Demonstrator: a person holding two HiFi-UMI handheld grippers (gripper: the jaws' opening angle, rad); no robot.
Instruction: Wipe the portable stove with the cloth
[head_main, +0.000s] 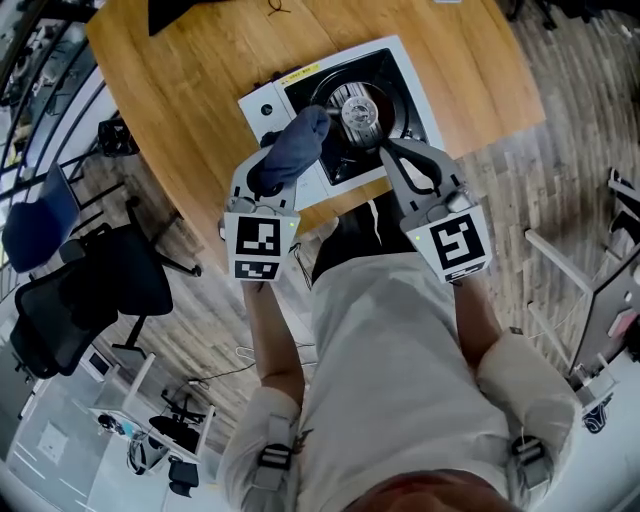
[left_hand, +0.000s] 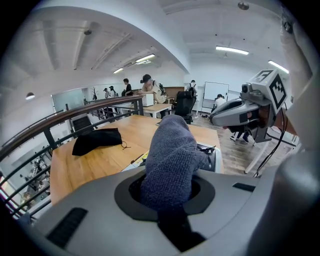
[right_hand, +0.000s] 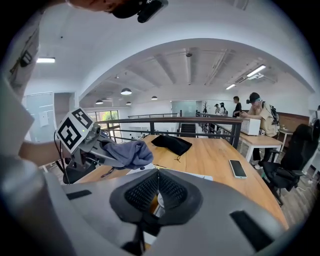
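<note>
The portable stove (head_main: 345, 105), white with a black top and a silver burner, sits on the wooden table (head_main: 200, 110). A blue-grey cloth (head_main: 293, 148) is bunched in my left gripper (head_main: 283, 165), which is shut on it and hovers over the stove's near left corner. In the left gripper view the cloth (left_hand: 171, 155) stands up between the jaws and hides most of the stove (left_hand: 215, 154). My right gripper (head_main: 384, 148) is shut on nothing, its tips above the stove's front edge beside the burner. In the right gripper view the pads (right_hand: 145, 189) meet, with the cloth (right_hand: 125, 152) off to the left.
A black pouch (right_hand: 172, 142) and a phone (right_hand: 238, 168) lie farther back on the table. An office chair (head_main: 100, 290) stands on the floor to the left. A railing (left_hand: 60, 122) runs behind the table. People stand at desks in the distance.
</note>
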